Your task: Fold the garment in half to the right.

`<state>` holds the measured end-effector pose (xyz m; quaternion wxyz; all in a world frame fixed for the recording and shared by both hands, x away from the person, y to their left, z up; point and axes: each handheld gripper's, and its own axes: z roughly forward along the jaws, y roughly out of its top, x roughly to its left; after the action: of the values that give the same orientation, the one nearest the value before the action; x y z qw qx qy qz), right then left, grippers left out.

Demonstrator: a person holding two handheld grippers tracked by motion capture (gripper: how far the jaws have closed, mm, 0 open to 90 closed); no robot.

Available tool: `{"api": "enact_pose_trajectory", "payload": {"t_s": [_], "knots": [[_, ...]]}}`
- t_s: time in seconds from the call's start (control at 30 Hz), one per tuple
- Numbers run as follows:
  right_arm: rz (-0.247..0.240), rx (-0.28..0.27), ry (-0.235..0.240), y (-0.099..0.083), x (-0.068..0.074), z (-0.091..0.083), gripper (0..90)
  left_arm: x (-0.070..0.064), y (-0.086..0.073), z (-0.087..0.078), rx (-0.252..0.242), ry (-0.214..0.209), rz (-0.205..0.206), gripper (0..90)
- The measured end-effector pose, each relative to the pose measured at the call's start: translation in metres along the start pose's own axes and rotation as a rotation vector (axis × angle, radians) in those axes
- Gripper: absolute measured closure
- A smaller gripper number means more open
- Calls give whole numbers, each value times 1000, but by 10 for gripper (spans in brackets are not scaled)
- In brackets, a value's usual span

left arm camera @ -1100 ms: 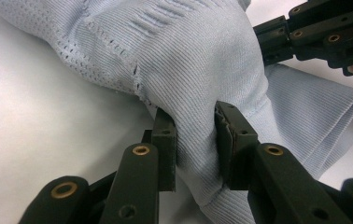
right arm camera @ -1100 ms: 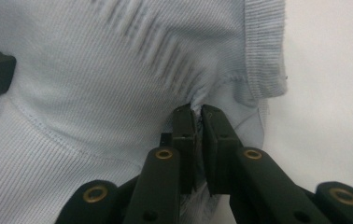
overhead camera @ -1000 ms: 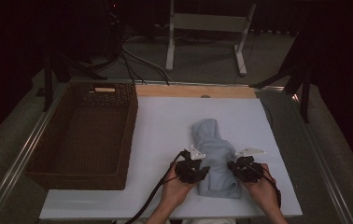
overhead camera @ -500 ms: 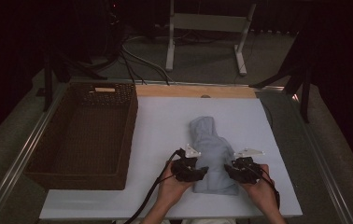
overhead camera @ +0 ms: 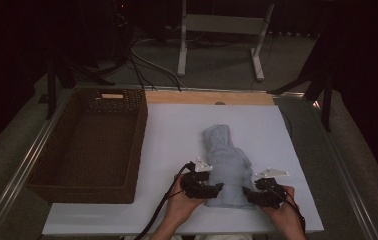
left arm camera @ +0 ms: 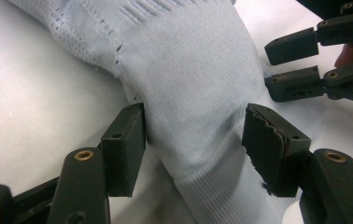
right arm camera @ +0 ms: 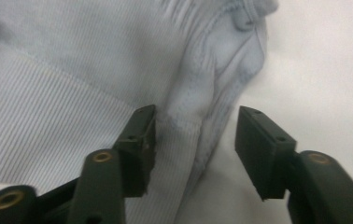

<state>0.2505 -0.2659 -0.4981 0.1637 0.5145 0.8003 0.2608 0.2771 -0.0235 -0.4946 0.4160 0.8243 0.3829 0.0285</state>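
Pale blue garment [overhead camera: 225,160] bunched on white table [overhead camera: 167,135], right of wicker basket [overhead camera: 89,145]. Left gripper [overhead camera: 216,189] and right gripper [overhead camera: 249,194] released, jaws spread, straddling near hem folds.

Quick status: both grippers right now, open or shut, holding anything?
Left gripper: open, fingers either side of a fold of the cloth.
Right gripper: open, fingers either side of the cloth's edge.

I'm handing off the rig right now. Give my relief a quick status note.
Left gripper: open, jaws on either side of a fold at the cloth's near left edge.
Right gripper: open, jaws astride a ridge at its near right edge.
Cloth lies bunched on the white mat; basket to its left holds nothing.
Done: both grippers placed at the cloth.
Left: probably close both and lift.
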Motion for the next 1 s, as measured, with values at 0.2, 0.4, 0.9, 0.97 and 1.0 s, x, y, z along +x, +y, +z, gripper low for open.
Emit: {"api": "enact_pose_trajectory", "payload": {"t_s": [0.2, 0.4, 0.9, 0.97, 1.0], "knots": [[28, 12, 20, -6, 0, -1, 408, 1, -5, 0, 17, -3, 3, 419], [57, 23, 48, -8, 0, 0, 382, 0, -7, 2, 33, -6, 8, 444], [78, 46, 135, -5, 3, -2, 740, -4, -7, 0, 31, 9, 32, 727], [69, 43, 123, -3, 4, -2, 772, -6, -7, -1, 26, 11, 42, 753], [62, 42, 118, -2, 4, -2, 778, -6, -7, -2, 27, 10, 48, 759]]}}
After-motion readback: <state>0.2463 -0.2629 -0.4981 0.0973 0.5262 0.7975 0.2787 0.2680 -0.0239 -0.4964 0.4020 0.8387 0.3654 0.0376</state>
